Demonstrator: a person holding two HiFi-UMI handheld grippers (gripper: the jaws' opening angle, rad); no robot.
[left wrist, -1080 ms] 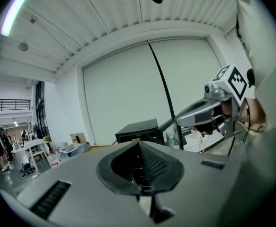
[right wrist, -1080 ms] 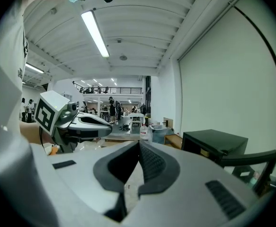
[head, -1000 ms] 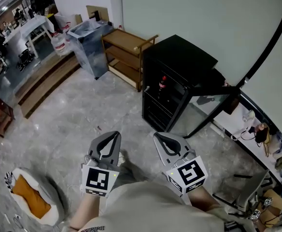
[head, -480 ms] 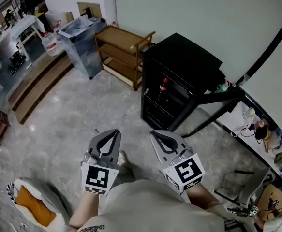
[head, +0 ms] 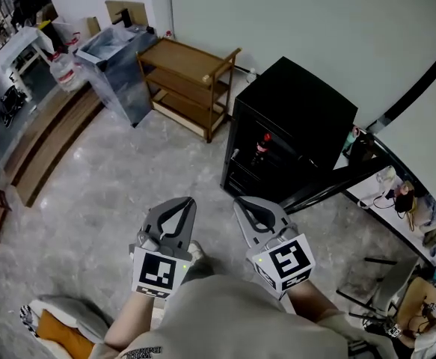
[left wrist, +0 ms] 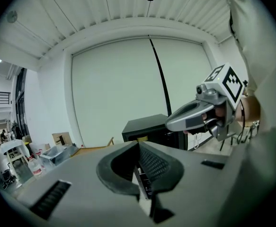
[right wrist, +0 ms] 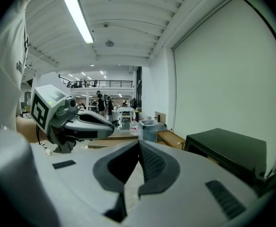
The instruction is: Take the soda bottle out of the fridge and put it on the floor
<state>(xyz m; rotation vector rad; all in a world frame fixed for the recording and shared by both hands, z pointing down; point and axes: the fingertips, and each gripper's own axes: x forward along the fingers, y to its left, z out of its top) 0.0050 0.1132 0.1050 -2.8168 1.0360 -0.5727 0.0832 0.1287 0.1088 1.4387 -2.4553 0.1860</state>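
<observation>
Only the head view shows the soda bottle [head: 262,145]: red cap, red label, upright in the upper part of the black fridge [head: 307,107], whose door [head: 330,176] stands swung out on the fridge's 4 o'clock side. The label's print is too small to read. The two gripper views catch only the fridge's black top and side, not the bottle. The left gripper view has the left tool [left wrist: 138,143] with its jaws pressed together and nothing between them, and the right tool's marker cube sits at 2 o'clock. The right gripper view has the right tool [right wrist: 138,143] likewise closed and empty, the other tool at 9 o'clock, and beyond it a long hall with a railed upper level and distant people. From above, both tools hang over the grey floor [head: 105,185], the fridge at 1 o'clock from them and a wooden shelf [head: 188,81] at 11 o'clock. Since a second ago the fridge has drawn nearer and the door is now seen almost edge-on. The white cushion [head: 57,311] at 7 o'clock has slid toward the frame's bottom edge. The cubes carry black-and-white square patterns, no words.
</observation>
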